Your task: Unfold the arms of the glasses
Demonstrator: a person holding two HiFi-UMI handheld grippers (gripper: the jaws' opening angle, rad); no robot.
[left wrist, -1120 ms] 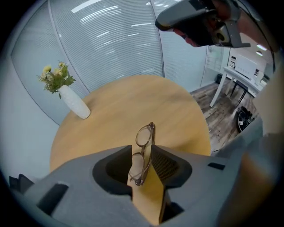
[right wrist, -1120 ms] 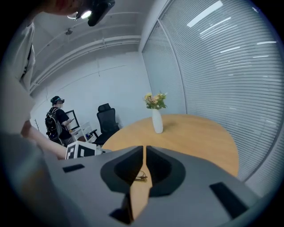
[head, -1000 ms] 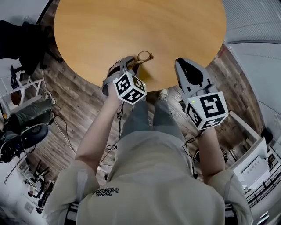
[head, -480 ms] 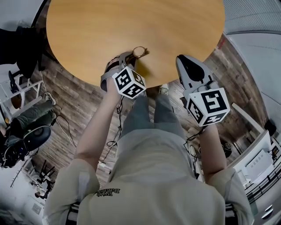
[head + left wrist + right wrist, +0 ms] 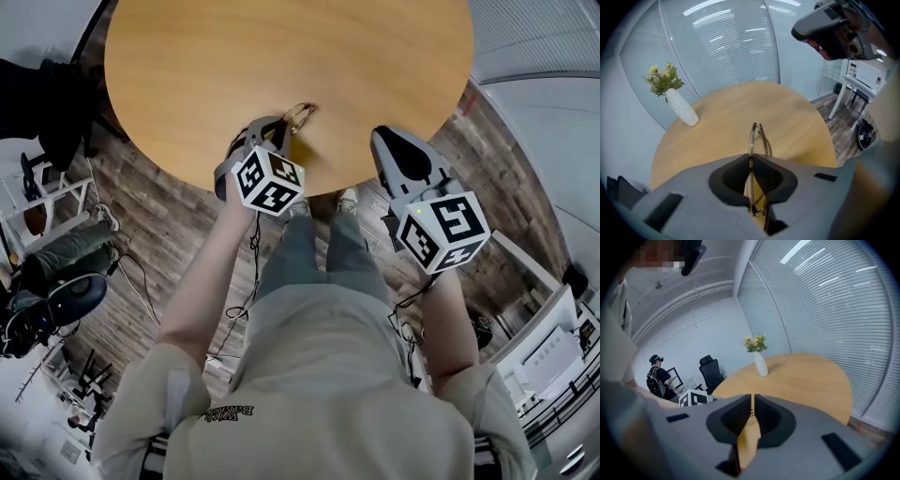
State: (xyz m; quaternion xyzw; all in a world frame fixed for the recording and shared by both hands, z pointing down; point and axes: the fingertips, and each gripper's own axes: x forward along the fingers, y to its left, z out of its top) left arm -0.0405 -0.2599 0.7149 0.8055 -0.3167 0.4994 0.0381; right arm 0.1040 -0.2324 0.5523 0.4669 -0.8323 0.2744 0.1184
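Thin gold-rimmed glasses are held over the near edge of the round wooden table. My left gripper is shut on them. In the left gripper view the folded frame stands edge-on between the jaws of the left gripper and sticks out forward over the tabletop. My right gripper hovers to the right, by the table edge, apart from the glasses. In its own view the right gripper has its jaws together with nothing between them.
A white vase of flowers stands at the far side of the table, also seen as the vase. A black office chair and a person with a backpack are beyond it. White shelving stands on the floor to the right.
The left gripper with the glasses has shifted slightly left and up in the head view. The right gripper has stayed about where it was.
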